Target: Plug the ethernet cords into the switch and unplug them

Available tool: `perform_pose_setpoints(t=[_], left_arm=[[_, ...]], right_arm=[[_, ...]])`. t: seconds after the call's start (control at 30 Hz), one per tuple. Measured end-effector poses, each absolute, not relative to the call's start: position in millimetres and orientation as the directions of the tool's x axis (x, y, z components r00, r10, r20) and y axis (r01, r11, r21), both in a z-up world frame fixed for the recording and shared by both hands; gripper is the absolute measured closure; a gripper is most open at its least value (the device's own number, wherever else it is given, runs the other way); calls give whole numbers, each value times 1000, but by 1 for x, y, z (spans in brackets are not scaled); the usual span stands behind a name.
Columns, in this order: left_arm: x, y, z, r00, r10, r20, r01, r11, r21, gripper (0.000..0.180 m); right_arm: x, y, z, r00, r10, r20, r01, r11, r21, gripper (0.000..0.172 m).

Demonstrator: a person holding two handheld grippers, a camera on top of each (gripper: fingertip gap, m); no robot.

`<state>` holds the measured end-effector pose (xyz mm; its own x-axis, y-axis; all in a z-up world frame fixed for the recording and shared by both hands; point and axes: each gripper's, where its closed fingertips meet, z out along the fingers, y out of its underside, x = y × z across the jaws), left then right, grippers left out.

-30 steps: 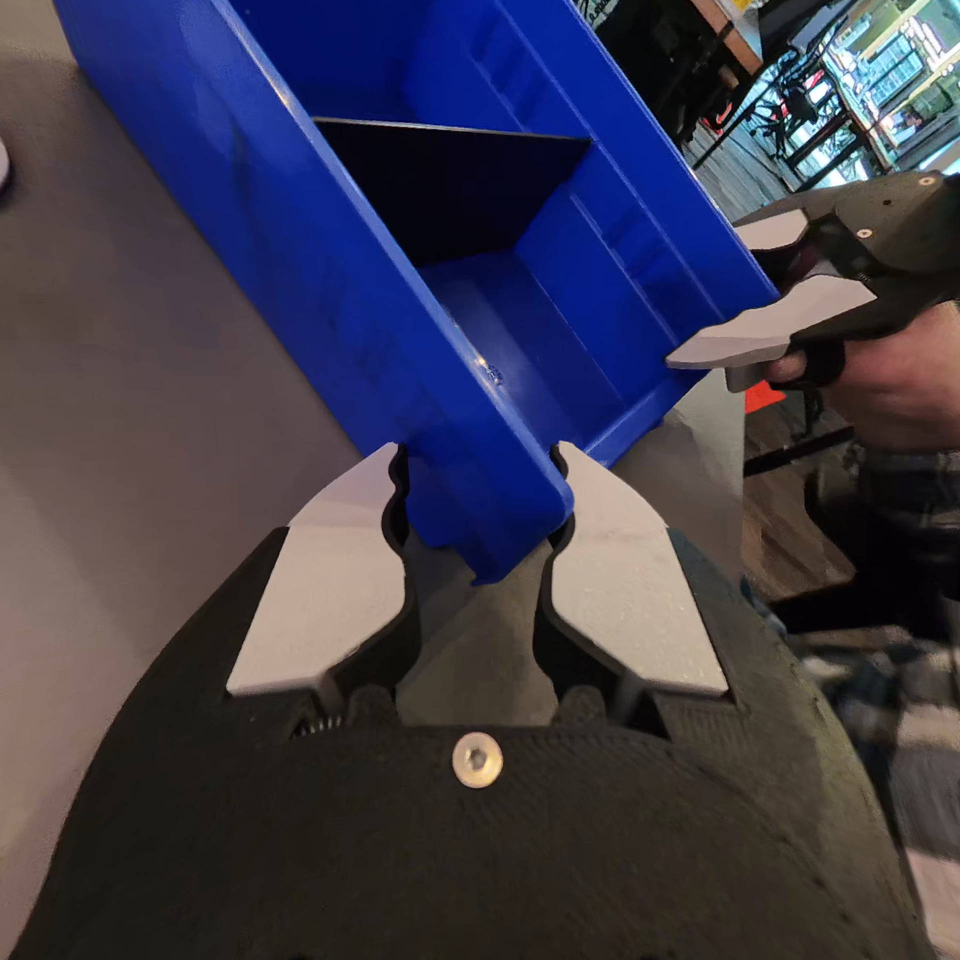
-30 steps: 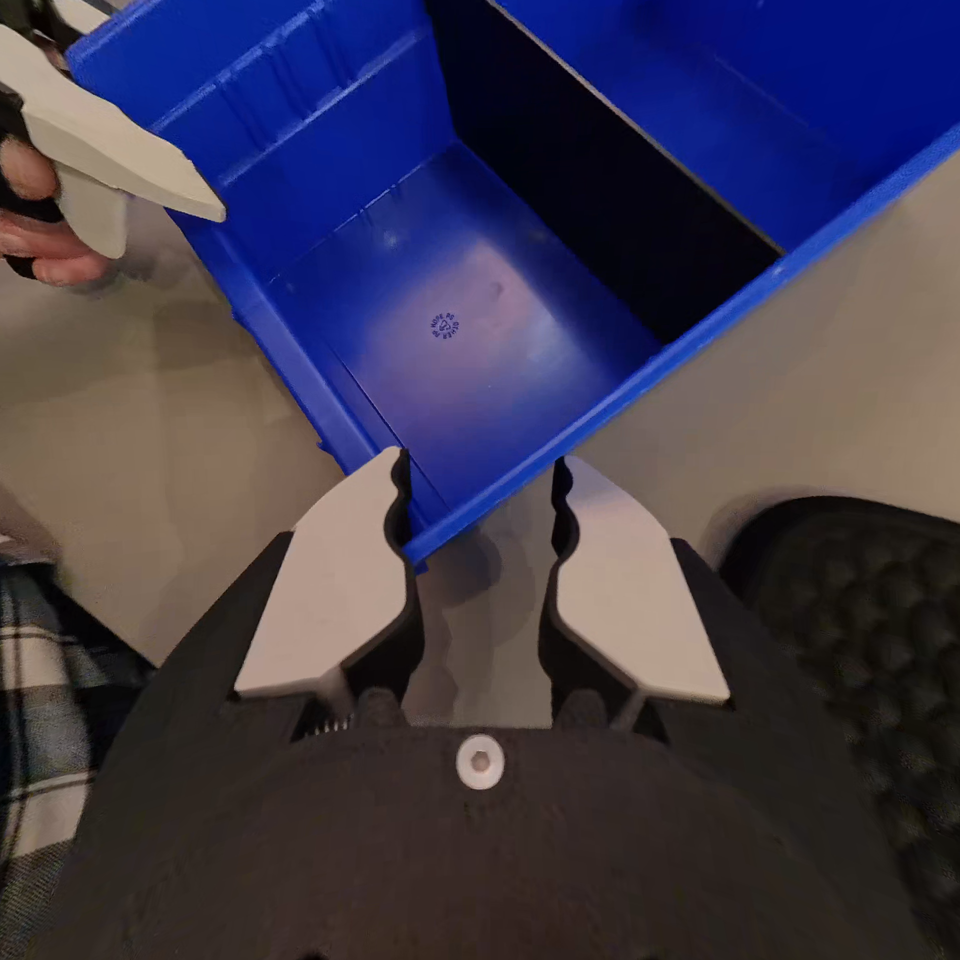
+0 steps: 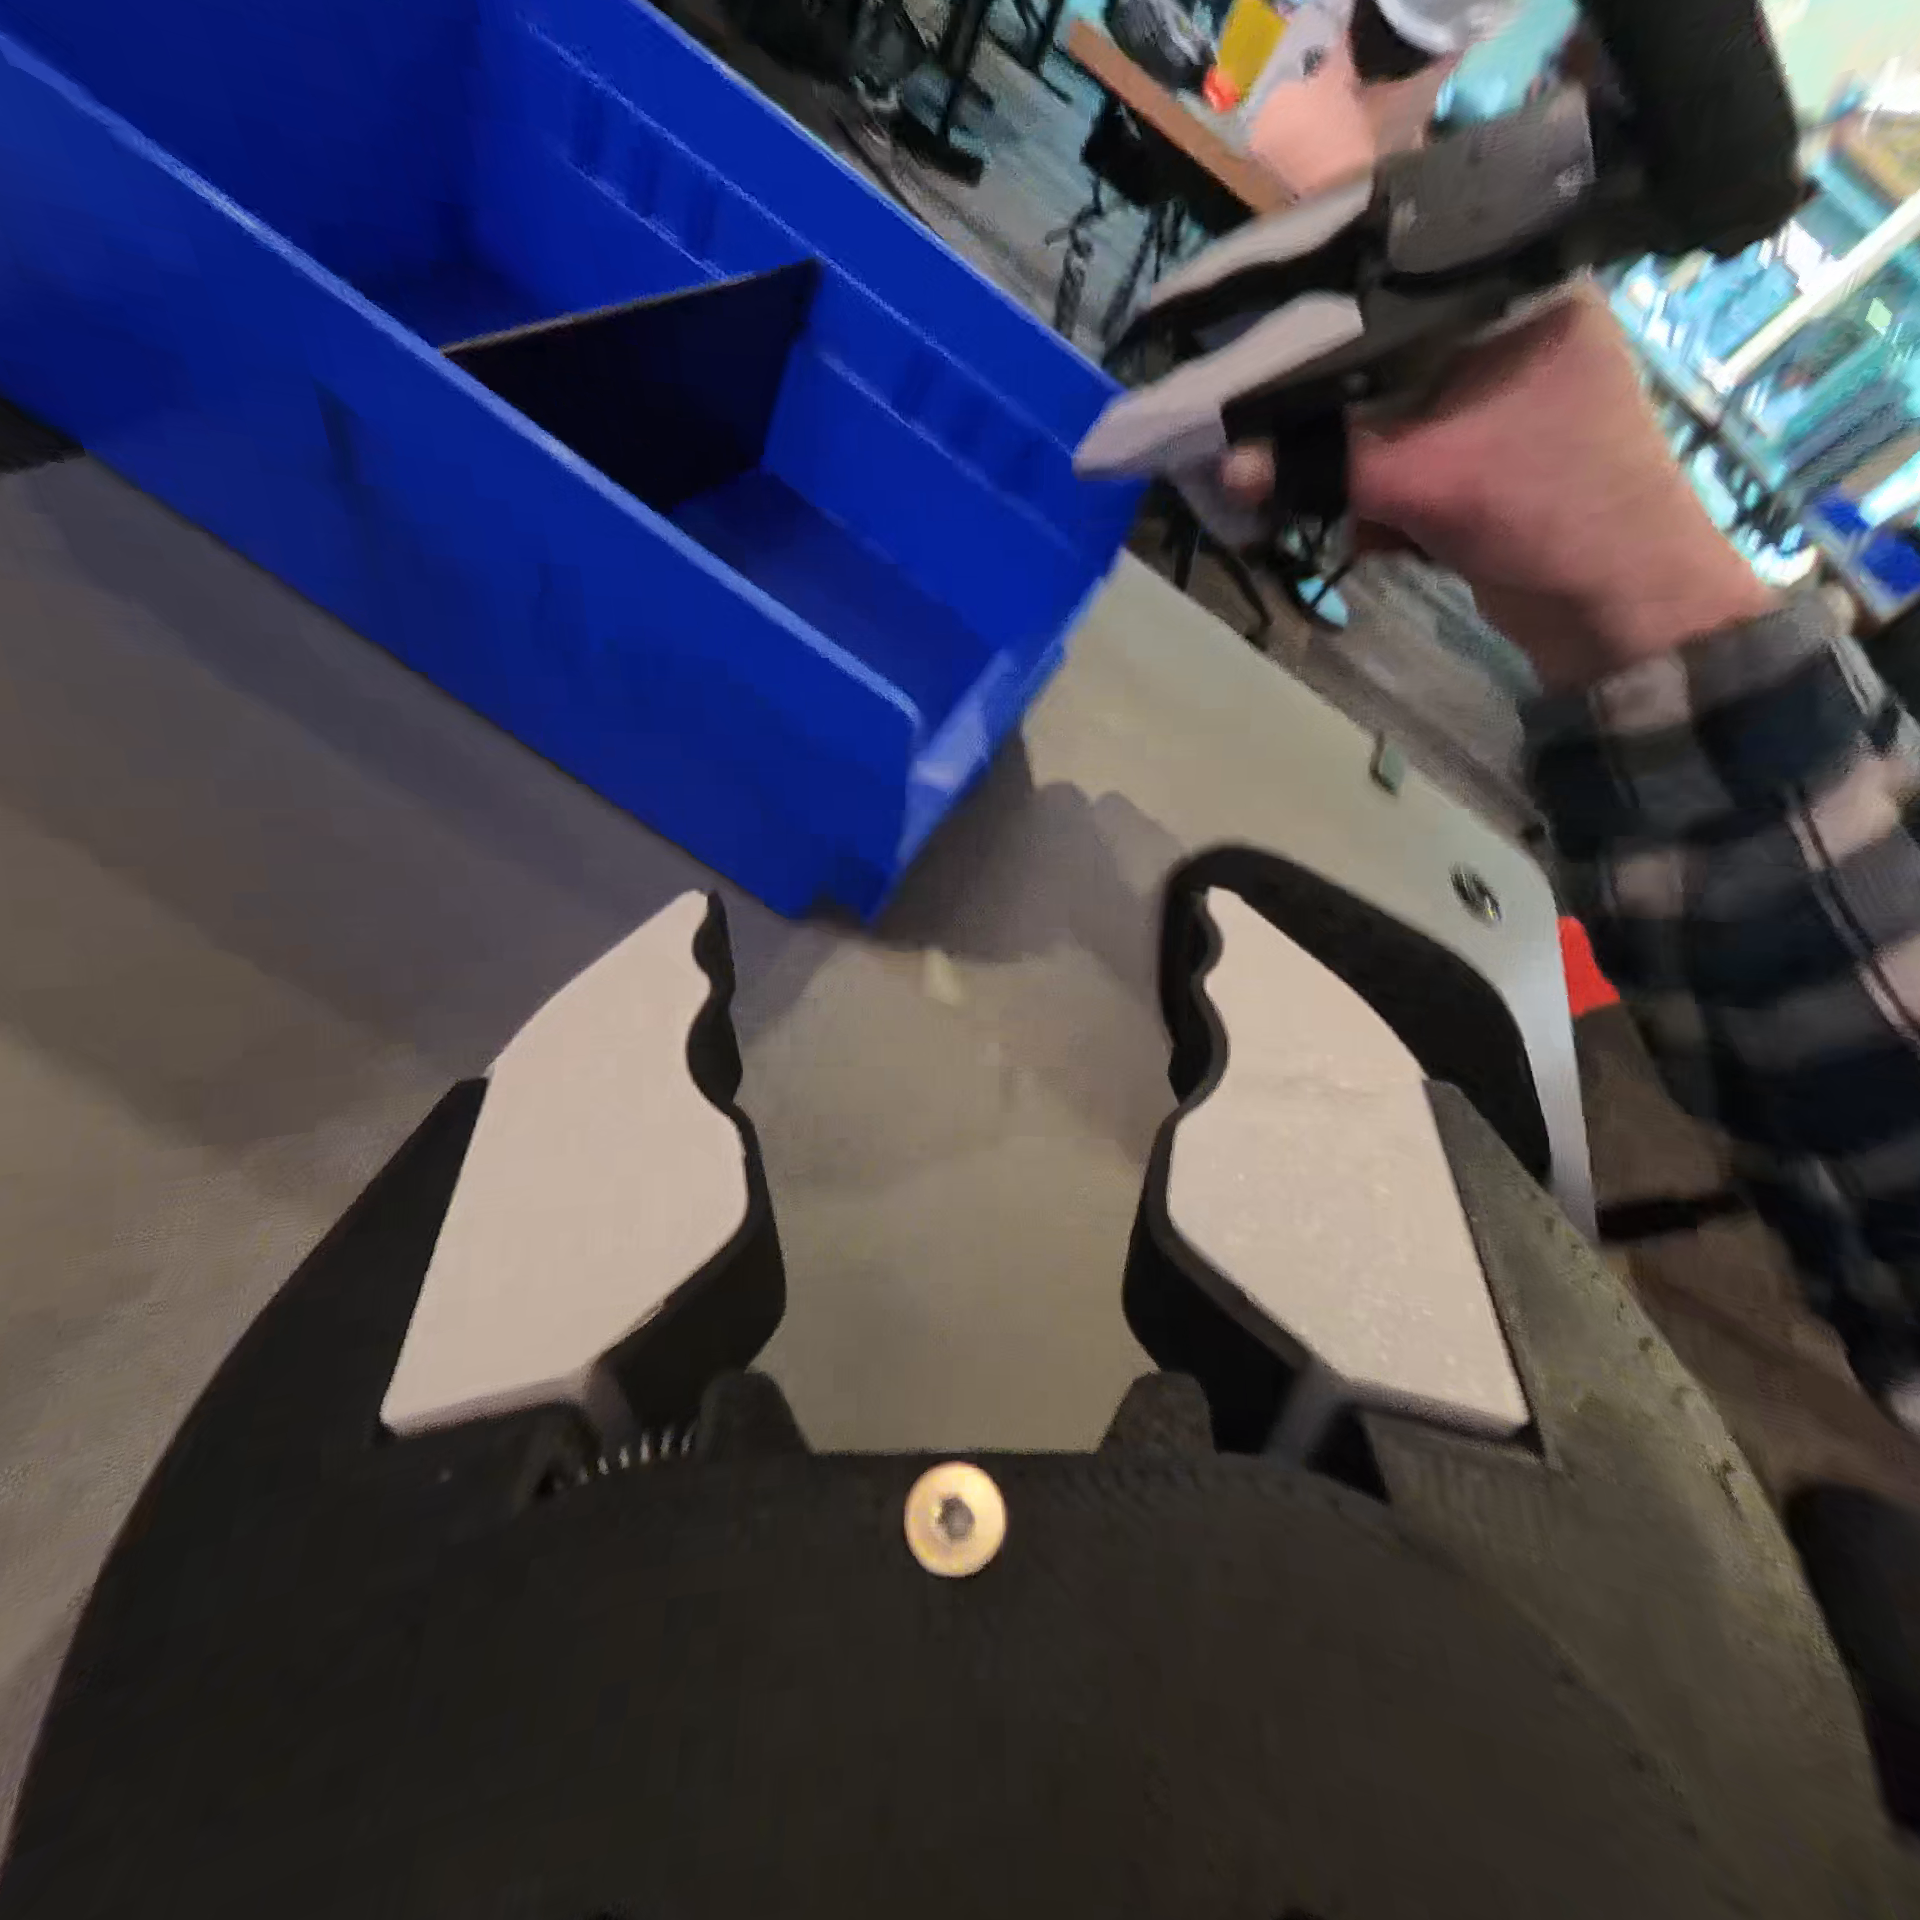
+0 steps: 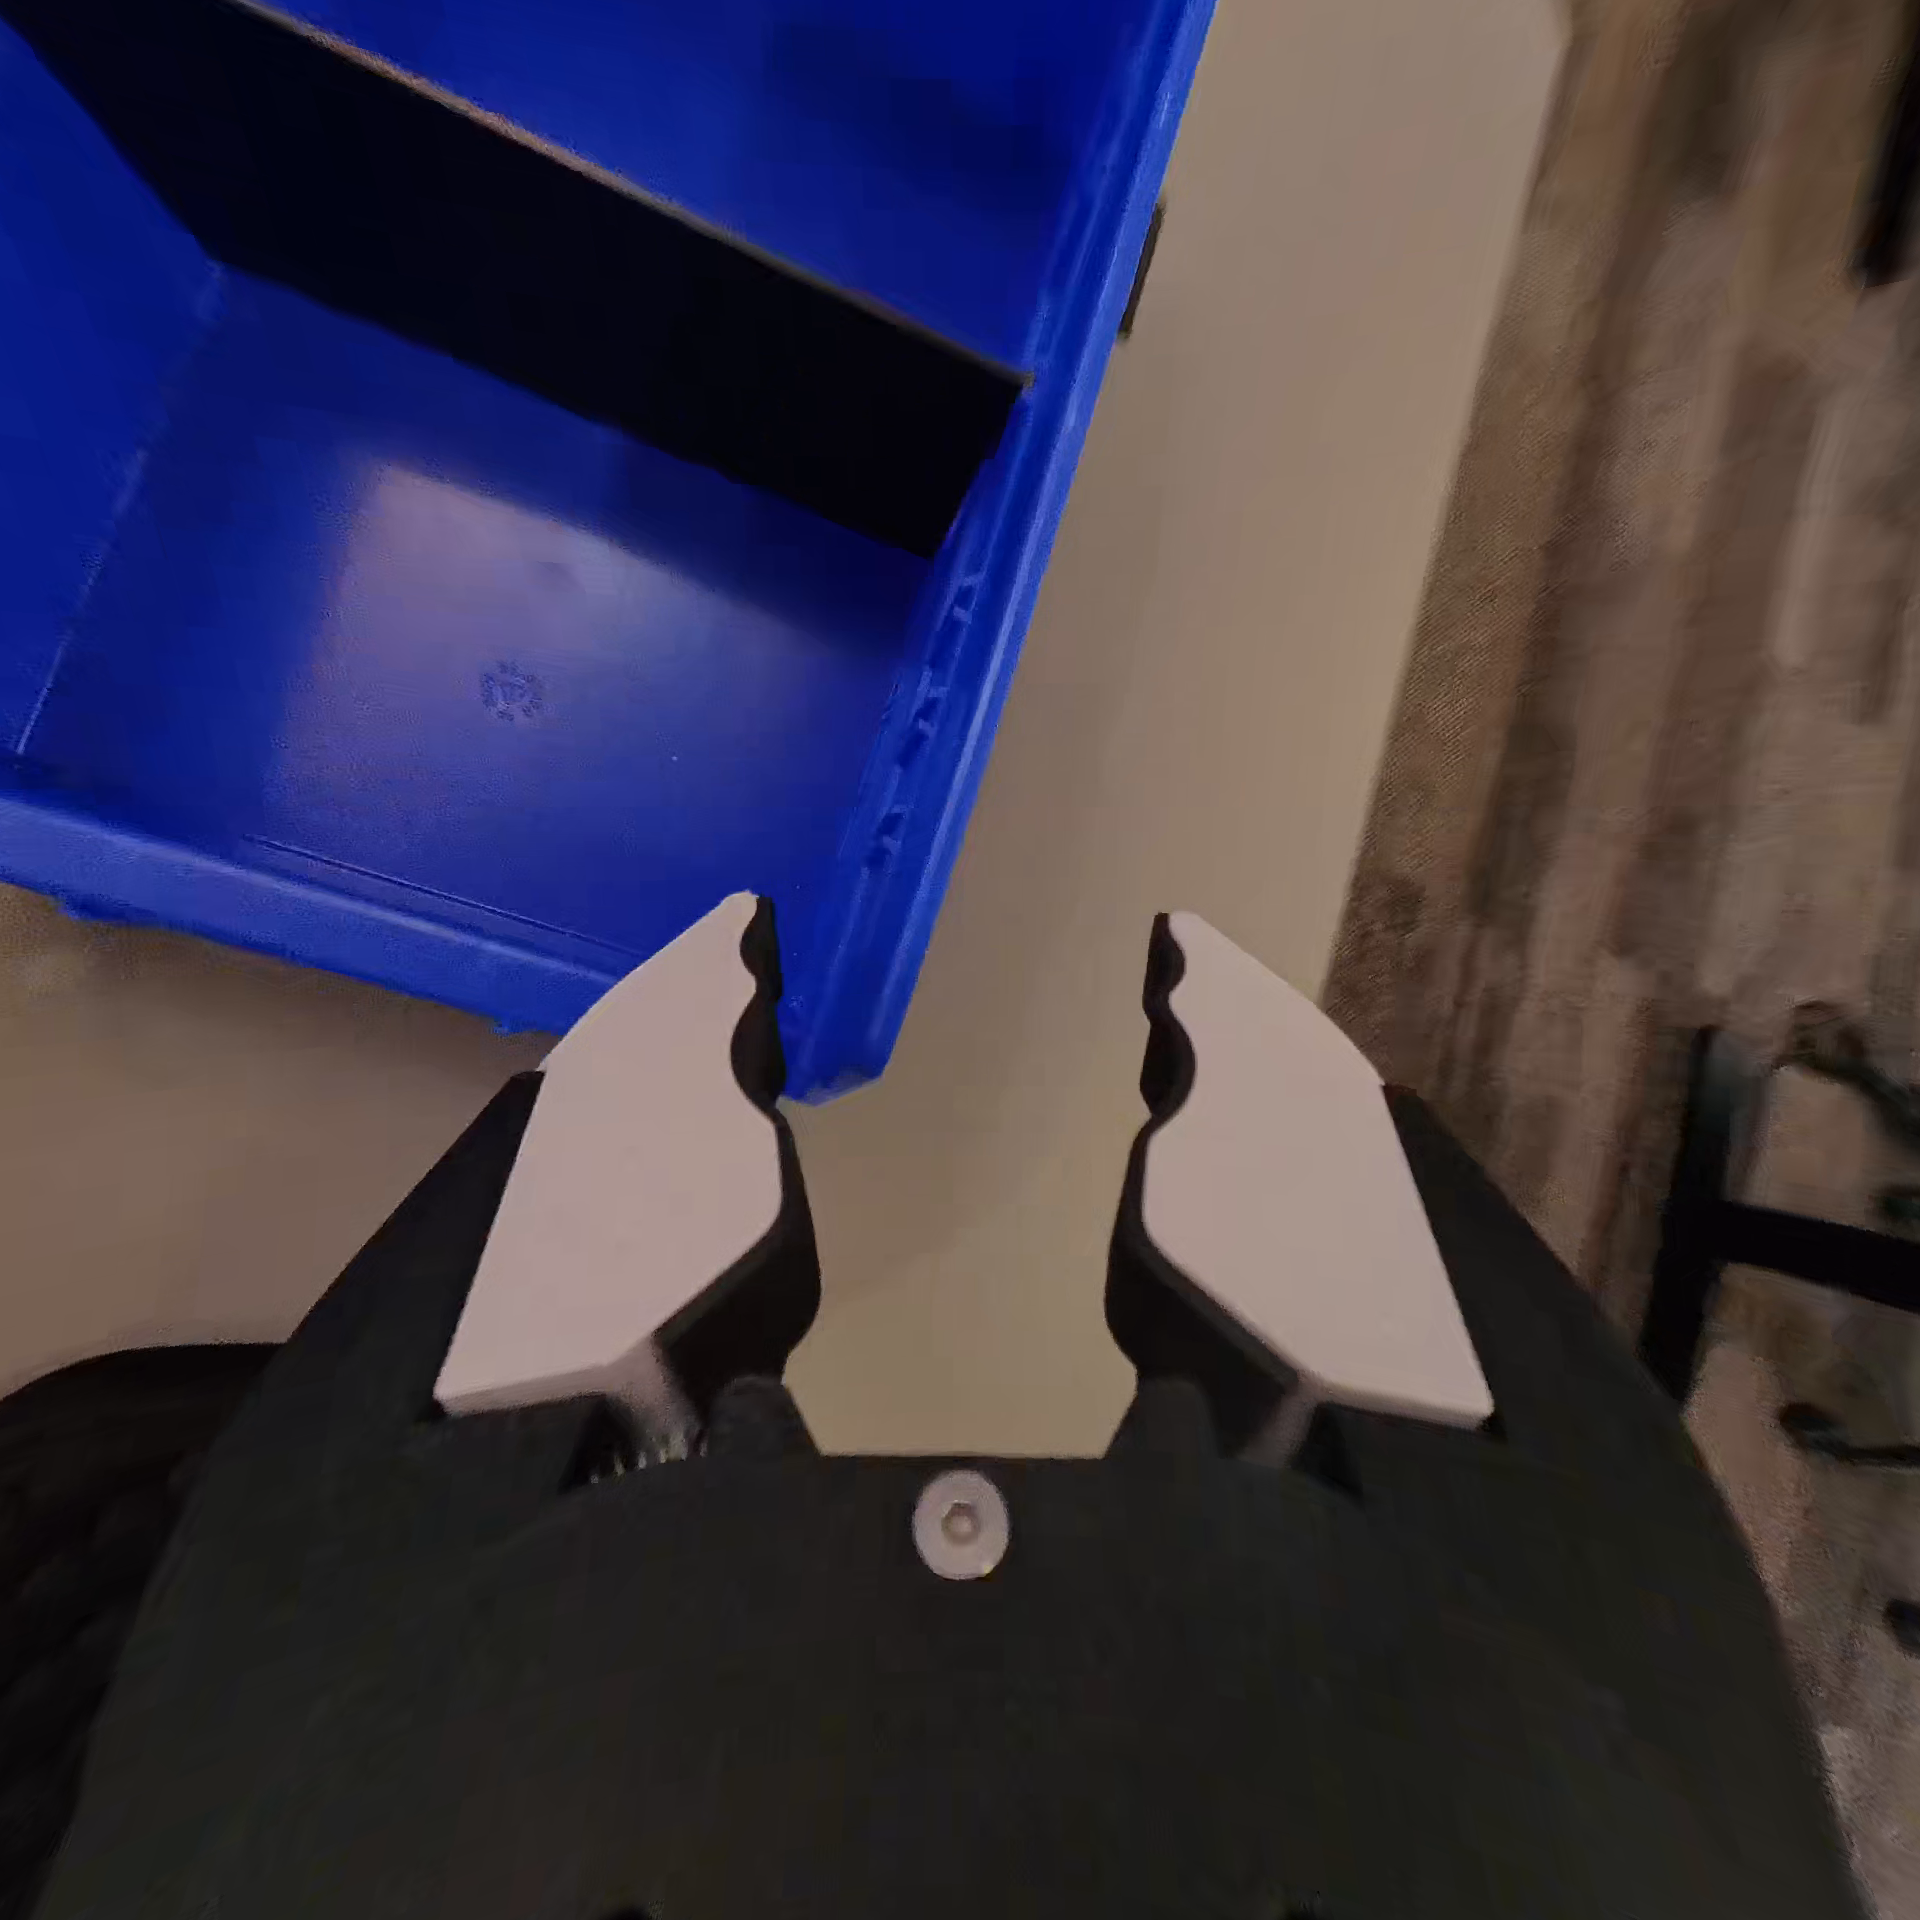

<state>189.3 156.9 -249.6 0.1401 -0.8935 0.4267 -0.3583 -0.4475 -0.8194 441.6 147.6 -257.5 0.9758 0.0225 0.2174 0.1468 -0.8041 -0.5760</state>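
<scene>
1. The blue bin (image 3: 540, 582) sits on the grey table (image 3: 208, 831); a black divider (image 3: 665, 395) splits it, and the near compartment shows only bare floor.
2. The left gripper (image 3: 940, 935), just short of the bin's corner, gapes wide, gripping nothing.
3. The right gripper (image 4: 961, 935) straddles the bin's other corner, spread wide, its right finger clear of it.
4. No switch or cords show.

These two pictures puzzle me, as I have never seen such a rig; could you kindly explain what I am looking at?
There is no robot here: a person holds a hand tool in each hand, each with two grey fingers and a camera looking forward along them. One picture comes from the left gripper, the other from the right gripper. Both stand open and hold nothing. On the grey table sits a blue bin with a black divider; the compartment in view looks empty. A corner of the bin lies between the right gripper's fingers, unclamped. The left view also shows the person's hand holding the right gripper. No cords or switch are visible.
</scene>
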Motion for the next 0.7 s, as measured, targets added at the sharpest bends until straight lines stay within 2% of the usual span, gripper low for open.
perform_pose_setpoints(t=[0.03, 0.1, 0.2, 0.33, 0.43, 0.57, 0.67, 0.7], left_arm=[[165, 148, -244, 128, -911, 393, -388, -410, -825, 98], [107, 145, -229, 159, -939, 306, -381, -344, -858, 103], [-6, 181, -221, 378, -917, 130, -389, -285, -876, 107], [-199, 261, -213, 763, -646, -8, -320, -367, -873, 103], [-335, 311, -223, 905, -404, -136, -321, -437, -840, 99], [-426, 351, -257, 972, -234, 13, -132, -596, -792, 91], [-444, 373, -279, 972, -214, 92, -67, -634, -770, 104], [-444, 379, -282, 966, -232, 116, -60, -636, -769, 118]], right_arm=[[437, 143, -243, 963, 19, 268, 185, -772, -609, 106], [412, 131, -218, 950, 41, 310, 248, -702, -668, 113], [356, 113, -199, 935, 145, 323, 342, -613, -712, 126], [292, 93, -202, 910, 255, 328, 415, -564, -714, 128], [241, 87, -206, 896, 338, 288, 432, -514, -741, 129], [183, 86, -210, 868, 414, 274, 460, -463, -758, 128], [144, 84, -221, 839, 489, 239, 482, -463, -744, 128], [132, 82, -226, 826, 514, 233, 496, -463, -735, 128]])
